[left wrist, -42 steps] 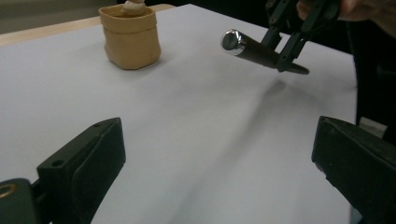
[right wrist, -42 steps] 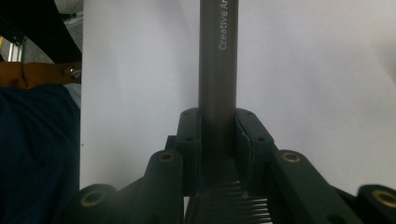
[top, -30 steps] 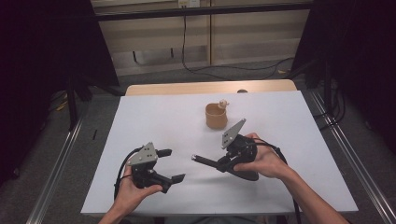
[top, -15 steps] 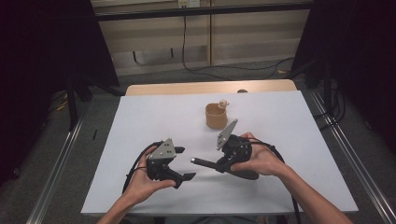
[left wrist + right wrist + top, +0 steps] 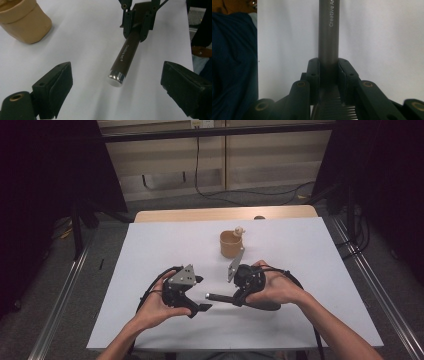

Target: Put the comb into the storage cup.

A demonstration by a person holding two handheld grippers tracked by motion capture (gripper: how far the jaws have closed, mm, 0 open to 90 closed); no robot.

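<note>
Dark brown cylindrical tube with a shiny silver end cap (image 5: 124, 59) sits clamped at one end in the right tool (image 5: 239, 296), held level just above the white tabletop (image 5: 150, 245). From the high view the tube (image 5: 220, 297) points toward the person's left, its silver tip close to the left tool (image 5: 199, 294) but not touching it.

Printed white lettering along the tube can be read only from the two tool cameras. The left gripper view looks straight at the capped end, with the right tool (image 5: 136, 23) pinching the far end of the tube. In that view the left tool's two black jaws stand wide apart at either side of the tube's tip, pressing on nothing; they have just been closing a little, with the tip lying ahead of the gap rather than gripped.

The right gripper view shows the tube (image 5: 328, 32) rising straight up from between its own narrow-set jaws, pads pressed against both sides, and a dark blue sleeve (image 5: 234, 62) along its left edge.

Beyond both tools, a tan, cup-shaped container (image 5: 231, 244) stands upright on the tabletop, well apart from the tube; it also appears at the top left corner of the left gripper view (image 5: 23, 20). The high view alone shows the person's forearms and the dark floor around the tabletop.
</note>
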